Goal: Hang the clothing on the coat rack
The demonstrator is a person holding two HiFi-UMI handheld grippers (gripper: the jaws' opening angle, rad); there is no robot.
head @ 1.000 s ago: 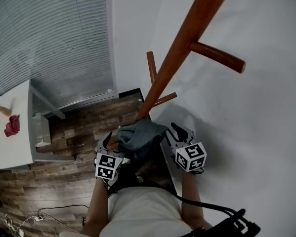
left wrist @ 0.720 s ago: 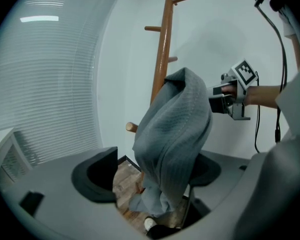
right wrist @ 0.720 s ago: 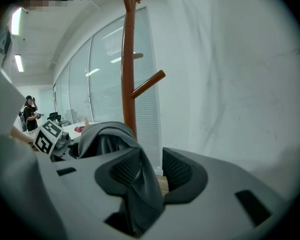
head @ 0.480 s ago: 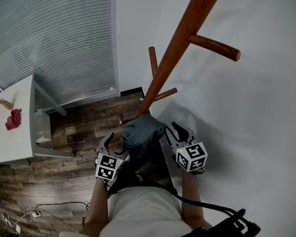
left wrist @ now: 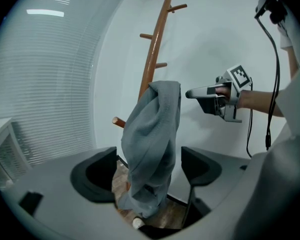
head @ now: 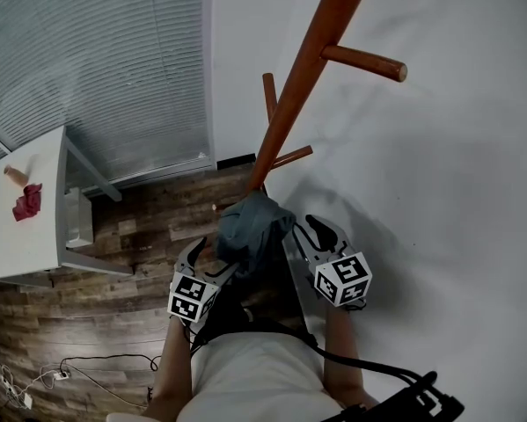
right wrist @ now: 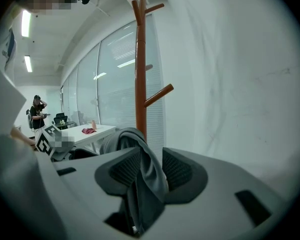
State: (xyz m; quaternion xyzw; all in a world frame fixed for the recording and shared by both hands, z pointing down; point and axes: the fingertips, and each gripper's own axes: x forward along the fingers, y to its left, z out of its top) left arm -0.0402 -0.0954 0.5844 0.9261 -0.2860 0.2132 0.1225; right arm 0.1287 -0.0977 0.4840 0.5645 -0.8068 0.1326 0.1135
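— Low on the tall reddish-brown wooden coat rack [head: 303, 69], the soft grey cloth garment [head: 245, 227] hangs draped against the pole. We judge the hanging itself done and the letting-go in hand.

— Are we off it on both sides?

— The left gripper [left wrist: 148, 156] has just been opening. Its fingers [left wrist: 97, 174] stand spread wide, with the garment hanging in the gap and neither pad on it. The right gripper [right wrist: 150, 156] has its fingers apart too, the cloth between them. In the left gripper view its tip sits just beside the fabric, not touching.

— So what do we need next?

— We should draw both grippers straight back from the folds. No finger must catch an edge and drag the garment off the peg that carries it, which we cannot see under the cloth.
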